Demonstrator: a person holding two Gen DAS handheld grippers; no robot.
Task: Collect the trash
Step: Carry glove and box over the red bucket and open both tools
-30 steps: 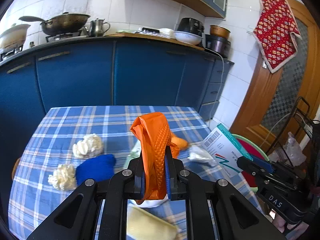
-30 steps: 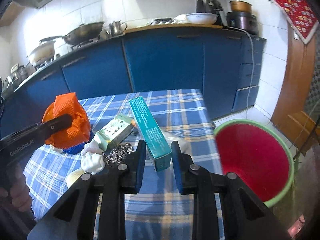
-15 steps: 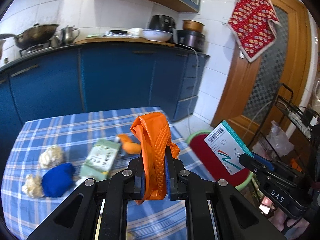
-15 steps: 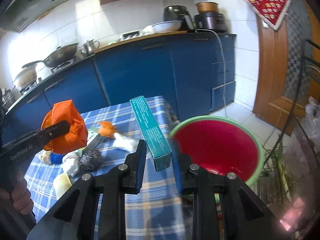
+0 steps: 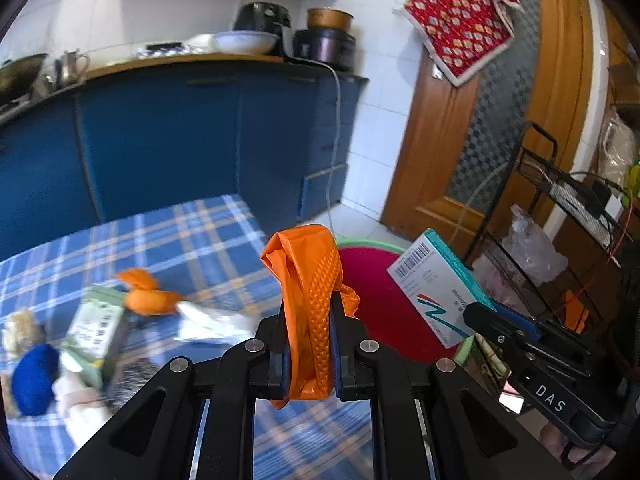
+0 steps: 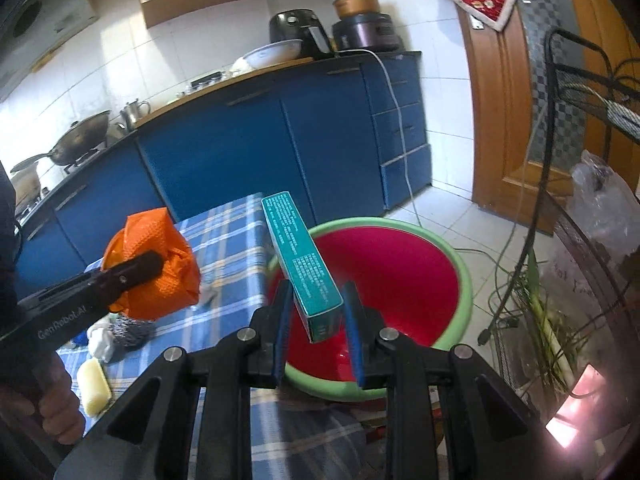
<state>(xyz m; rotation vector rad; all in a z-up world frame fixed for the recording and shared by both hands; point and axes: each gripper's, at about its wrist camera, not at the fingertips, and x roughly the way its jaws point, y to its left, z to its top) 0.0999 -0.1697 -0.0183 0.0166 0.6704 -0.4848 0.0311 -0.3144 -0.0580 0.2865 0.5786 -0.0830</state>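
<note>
While the left gripper [image 5: 307, 320] clamped a crumpled orange bag [image 5: 308, 300], the right gripper [image 6: 316, 312] pinched a teal carton [image 6: 302, 264] (tilted, end up) over a red basin [image 6: 400, 264] on the floor beside the checked table [image 5: 192, 232].

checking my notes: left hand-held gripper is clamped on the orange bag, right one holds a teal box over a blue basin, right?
Only the colour is wrong: the basin is red inside with a green rim, as the right wrist view shows. The rest of the statement stands.
</note>
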